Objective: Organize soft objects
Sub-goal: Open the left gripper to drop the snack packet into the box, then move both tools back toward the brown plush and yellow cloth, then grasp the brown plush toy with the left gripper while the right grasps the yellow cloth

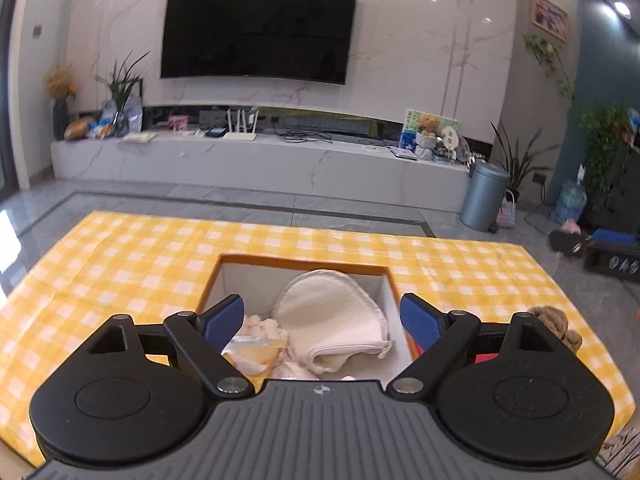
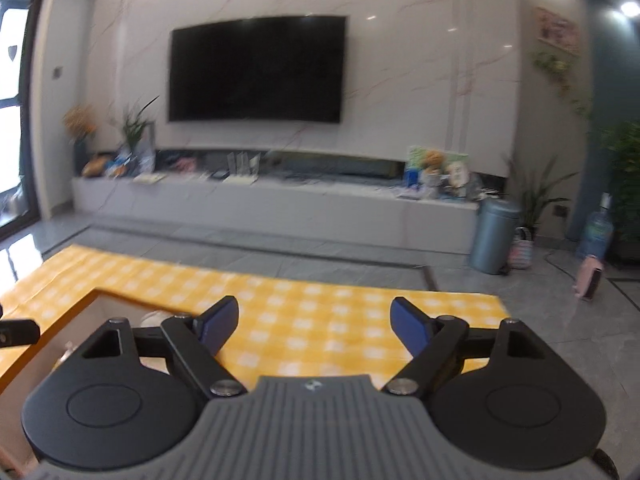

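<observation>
**Soft things sit in the box under the wide-open left tongs**

Soft items fill the orange-rimmed box (image 1: 390,280) that stands on the yellow checked cloth (image 1: 120,264). A folded cream cloth (image 1: 336,320) lies straight ahead of the left gripper (image 1: 322,320), below the gap between its blue pads, with pale pink fluffy pieces (image 1: 262,326) just beside the left pad and a yellowish packet (image 1: 256,354) nearer the gripper body. The jaws are spread wide and press on nothing; the pads hang above the box contents, apart from them. The gripper tilts downward toward the box interior, its body level from side to side.

Just outside the box, behind the right finger of the left gripper, a brown plush object (image 1: 556,320) rests on the cloth.

The right gripper (image 2: 314,326) is also released, its jaws apart with only bare checked cloth between them. It points gently downward across the table, and the box lies off to its left, with one orange edge and a little of the white inside showing. This view is blurred.
</observation>
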